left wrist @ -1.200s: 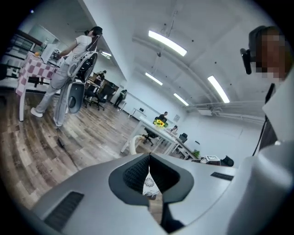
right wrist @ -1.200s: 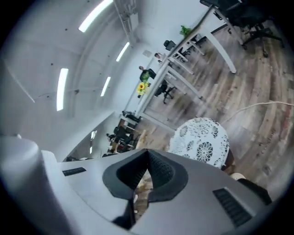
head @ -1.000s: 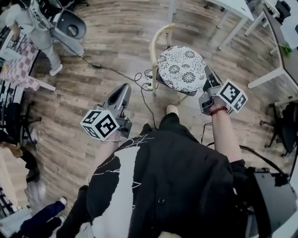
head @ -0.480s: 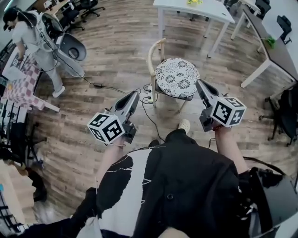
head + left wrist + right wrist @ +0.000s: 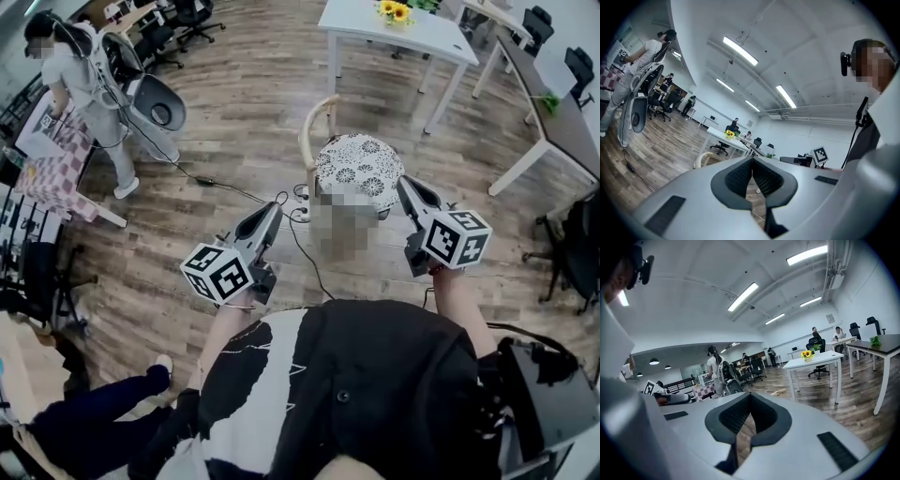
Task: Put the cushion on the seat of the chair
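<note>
A: Where is the cushion lying at this moment?

B: The cushion (image 5: 360, 170) is lying flat on the seat of the chair (image 5: 315, 131). It is covering almost the whole seat, and the curved backrest is standing up at its far left side. I cannot see the near edge of the seat well.

A: And what is changing compared with a second ago?

B: A second ago the right gripper (image 5: 404, 184) was right at the edge of the cushion. Now it is hanging clear of it, just beside the seat and apart from it. The left gripper (image 5: 273, 212) is also coming up and back, and it is staying well apart from the chair, above the wooden floor (image 5: 216, 103).

A: Are they holding anything?

B: No. The left gripper is keeping its jaws pressed together with nothing between them. In its own view only the floor is showing behind the dark pads. The right gripper is clenched and empty in the same way.

A: So what does this mean for the task?

B: I am judging that the placing is finished and the person is stepping away. Nothing seems to be remaining, except perhaps checking that the cushion is sitting centred.
</note>
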The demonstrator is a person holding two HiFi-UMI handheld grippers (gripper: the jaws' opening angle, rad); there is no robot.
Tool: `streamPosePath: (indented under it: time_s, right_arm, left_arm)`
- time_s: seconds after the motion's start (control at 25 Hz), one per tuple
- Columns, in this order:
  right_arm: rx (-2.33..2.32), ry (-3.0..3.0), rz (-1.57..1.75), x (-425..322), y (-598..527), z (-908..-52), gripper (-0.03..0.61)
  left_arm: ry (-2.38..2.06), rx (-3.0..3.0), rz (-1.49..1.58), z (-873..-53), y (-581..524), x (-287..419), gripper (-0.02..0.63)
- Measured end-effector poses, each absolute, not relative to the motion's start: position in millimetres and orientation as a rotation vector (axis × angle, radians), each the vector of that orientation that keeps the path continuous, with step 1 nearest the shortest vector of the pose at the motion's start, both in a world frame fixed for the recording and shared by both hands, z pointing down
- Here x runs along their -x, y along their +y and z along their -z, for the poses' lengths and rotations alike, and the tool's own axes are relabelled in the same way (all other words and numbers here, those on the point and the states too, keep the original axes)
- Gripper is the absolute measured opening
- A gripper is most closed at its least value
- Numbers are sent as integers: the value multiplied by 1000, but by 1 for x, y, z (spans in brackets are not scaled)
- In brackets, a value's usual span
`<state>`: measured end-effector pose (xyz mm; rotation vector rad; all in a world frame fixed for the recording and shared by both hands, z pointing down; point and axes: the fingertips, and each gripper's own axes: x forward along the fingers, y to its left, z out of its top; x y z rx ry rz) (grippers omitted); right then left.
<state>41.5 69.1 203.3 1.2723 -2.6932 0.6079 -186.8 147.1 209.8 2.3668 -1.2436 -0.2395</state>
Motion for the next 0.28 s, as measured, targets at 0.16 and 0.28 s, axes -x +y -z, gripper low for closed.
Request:
streamPosePath:
  time_s: [0.16,0.28]
  right_arm:
    - [-1232,-2688,-576,-54,39,-217,15]
    - [-1195,-2692,-571,-64,16,-240,15]
  left_arm:
    - [-1265,-2354,234,-224,120,171,15]
    - [-1292,-2345,226,-243,97,157,15]
